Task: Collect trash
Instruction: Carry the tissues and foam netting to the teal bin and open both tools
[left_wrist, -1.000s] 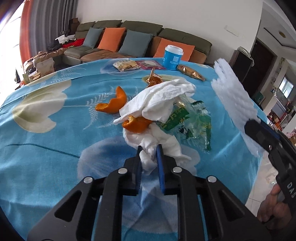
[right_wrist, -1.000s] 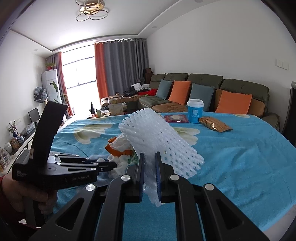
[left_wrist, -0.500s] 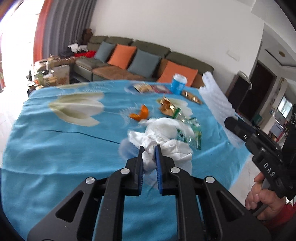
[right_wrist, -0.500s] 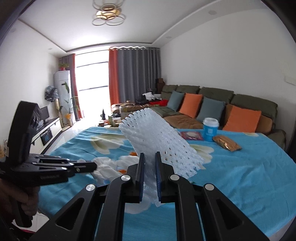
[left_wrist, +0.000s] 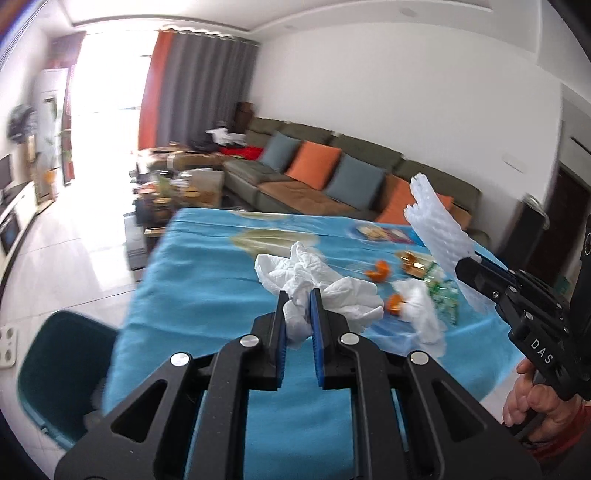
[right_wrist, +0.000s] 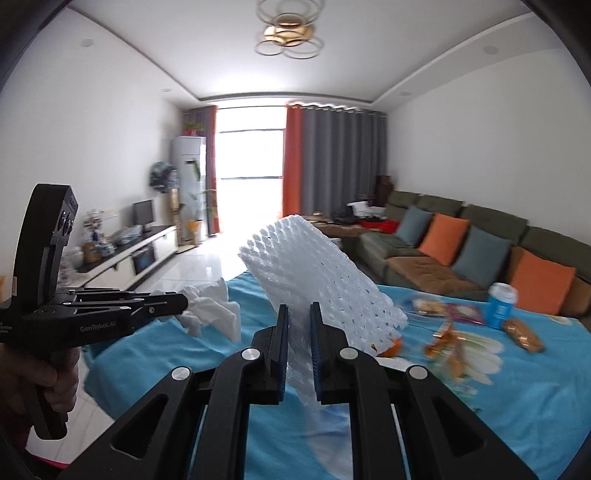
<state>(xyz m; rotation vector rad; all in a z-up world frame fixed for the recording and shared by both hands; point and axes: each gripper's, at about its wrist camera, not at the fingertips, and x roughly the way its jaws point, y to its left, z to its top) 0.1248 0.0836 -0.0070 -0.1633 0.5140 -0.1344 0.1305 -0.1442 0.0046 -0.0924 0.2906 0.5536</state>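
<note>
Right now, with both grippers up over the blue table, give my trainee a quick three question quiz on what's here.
1. True or false: the left gripper is shut on a crumpled white tissue.
2. What does the right gripper hold? A) blue cup B) white foam net C) orange peel
3. Fill in: the blue cup stands on the ____.

Key: 1 true. 2 B, the white foam net. 3 table, beyond the snack packets.
</note>
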